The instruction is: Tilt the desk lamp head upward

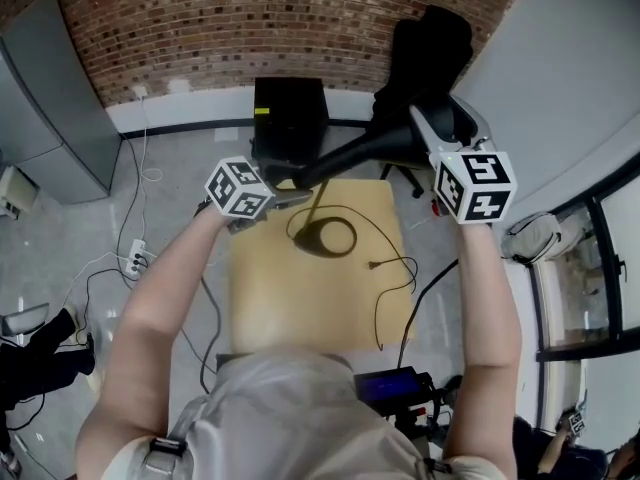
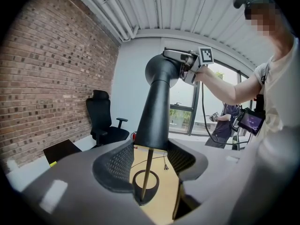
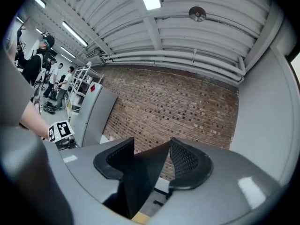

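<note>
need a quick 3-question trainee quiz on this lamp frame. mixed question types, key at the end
1. True or false: the desk lamp's round base stands on the wooden table.
2. What is the right gripper clamped on? A) the power cord B) the lamp head C) the office chair
3. Fill in: the ____ gripper grips the lamp head just above the thin stem.

Key: 1 true; 2 B; 3 left gripper.
</note>
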